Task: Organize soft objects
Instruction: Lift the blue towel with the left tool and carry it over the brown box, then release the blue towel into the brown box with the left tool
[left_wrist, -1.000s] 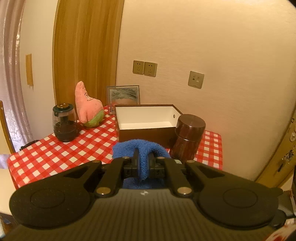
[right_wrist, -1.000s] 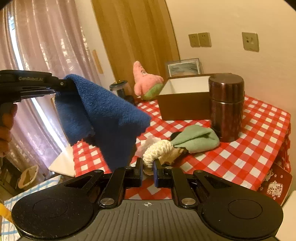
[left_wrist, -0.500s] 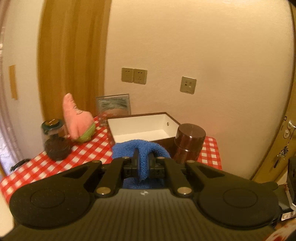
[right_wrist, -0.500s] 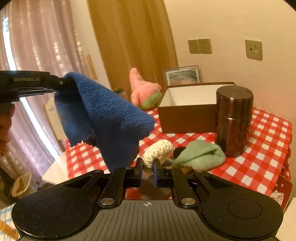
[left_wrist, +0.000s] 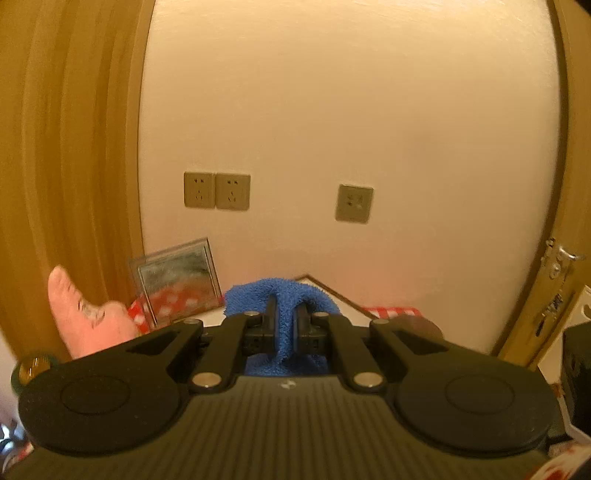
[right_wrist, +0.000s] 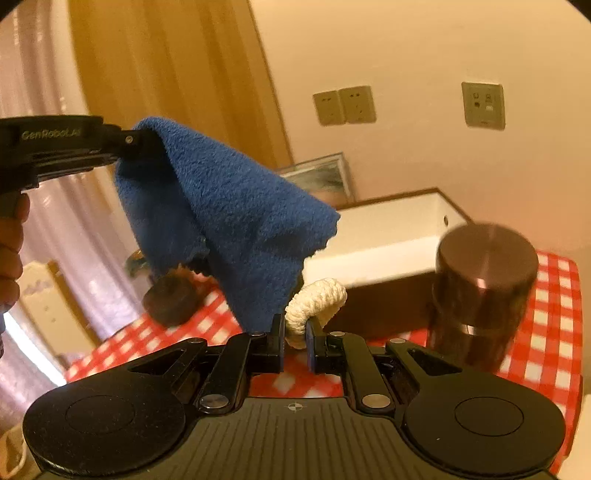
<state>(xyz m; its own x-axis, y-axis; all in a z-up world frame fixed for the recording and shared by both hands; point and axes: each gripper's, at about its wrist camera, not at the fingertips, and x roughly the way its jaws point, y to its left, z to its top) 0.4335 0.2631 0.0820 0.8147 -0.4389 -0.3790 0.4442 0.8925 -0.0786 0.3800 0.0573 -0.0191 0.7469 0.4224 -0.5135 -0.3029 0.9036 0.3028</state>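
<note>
My left gripper (left_wrist: 284, 317) is shut on a blue fleece cloth (left_wrist: 280, 299), which bulges over its fingertips. In the right wrist view that same blue cloth (right_wrist: 229, 218) hangs from the left gripper (right_wrist: 144, 142) at the upper left, above the table. My right gripper (right_wrist: 294, 326) is shut on a cream knitted rope ring (right_wrist: 317, 301), held in the air. Behind them stands an open brown box with a white inside (right_wrist: 388, 229). A pink starfish plush (left_wrist: 81, 321) shows at the lower left of the left wrist view.
A dark brown cylindrical canister (right_wrist: 484, 288) stands on the red-and-white checked tablecloth (right_wrist: 546, 332) just right of the box. A dark jar (right_wrist: 170, 299) sits at the left. A framed picture (left_wrist: 177, 277) leans on the wall. A door with a handle (left_wrist: 557, 258) is at the right.
Both grippers moved toward the wall and box, carrying the blue cloth and the rope ring. The table has dropped almost out of the left wrist view. The green cloth left the right wrist view.
</note>
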